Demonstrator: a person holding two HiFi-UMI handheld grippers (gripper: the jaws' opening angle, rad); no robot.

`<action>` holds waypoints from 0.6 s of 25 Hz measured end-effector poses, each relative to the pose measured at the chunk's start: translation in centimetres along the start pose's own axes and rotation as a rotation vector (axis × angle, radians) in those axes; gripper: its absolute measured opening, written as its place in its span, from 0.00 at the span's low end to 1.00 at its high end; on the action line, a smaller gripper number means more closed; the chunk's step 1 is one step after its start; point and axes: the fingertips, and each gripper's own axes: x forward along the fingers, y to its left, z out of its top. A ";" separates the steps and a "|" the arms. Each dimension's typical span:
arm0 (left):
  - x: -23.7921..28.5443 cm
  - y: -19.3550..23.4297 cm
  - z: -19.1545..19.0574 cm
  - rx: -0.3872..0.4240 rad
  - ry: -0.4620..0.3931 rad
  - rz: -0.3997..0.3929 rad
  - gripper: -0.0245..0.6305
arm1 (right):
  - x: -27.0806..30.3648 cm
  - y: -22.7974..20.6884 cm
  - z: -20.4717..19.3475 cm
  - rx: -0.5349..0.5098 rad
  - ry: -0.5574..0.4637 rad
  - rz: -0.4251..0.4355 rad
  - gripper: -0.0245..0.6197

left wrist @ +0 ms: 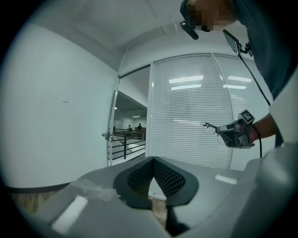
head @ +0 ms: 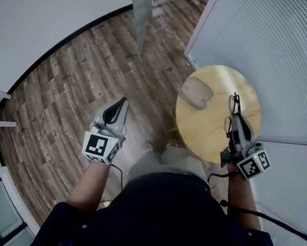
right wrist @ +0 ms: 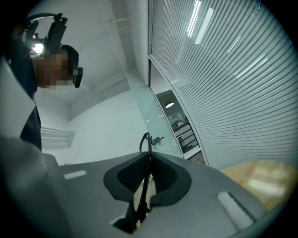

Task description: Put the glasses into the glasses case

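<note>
A wood-plank floor (head: 74,100), a curved white wall and a wall of closed blinds (head: 271,44) are seen around a small round table (head: 209,139). The glasses case (head: 195,93), a tan oval pouch, is found at the far left edge of the tabletop. Whether its mouth is open cannot be told.

The glasses (head: 232,107) are not on the tabletop. They are carried in the air over its right half, toward the right edge and apart from the case. They are held by the right gripper (head: 234,120), whose jaws are pressed together on a thin black temple arm, with the lenses sticking out ahead of the tips. The left gripper (head: 122,104) is seen out over the floor, off the tabletop's left edge. Its jaws are brought together to a narrow point and nothing is held between them.

The pick-up is judged to be done, and the greater part is left. The glasses are yet to be brought across to the case. The case is probably to be steadied or opened by the free gripper, and the frame is then to be slid inside and released.
</note>
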 end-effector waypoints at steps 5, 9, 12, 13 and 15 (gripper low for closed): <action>2.8 -1.9 1.4 0.013 -0.001 -0.044 0.04 | -0.6 -1.7 0.3 0.020 -0.022 -0.014 0.08; 4.2 -2.0 3.4 0.059 0.001 -0.044 0.04 | 0.4 -3.0 1.1 0.045 -0.048 0.003 0.08; 5.2 -1.8 5.6 0.105 -0.013 -0.024 0.04 | 1.4 -4.4 2.1 0.065 -0.069 0.027 0.08; 5.6 -1.7 6.1 0.123 -0.016 -0.018 0.04 | 1.7 -4.8 2.3 0.069 -0.073 0.035 0.08; 6.0 -1.5 6.7 0.136 -0.018 -0.003 0.04 | 2.2 -5.2 2.5 0.075 -0.079 0.051 0.08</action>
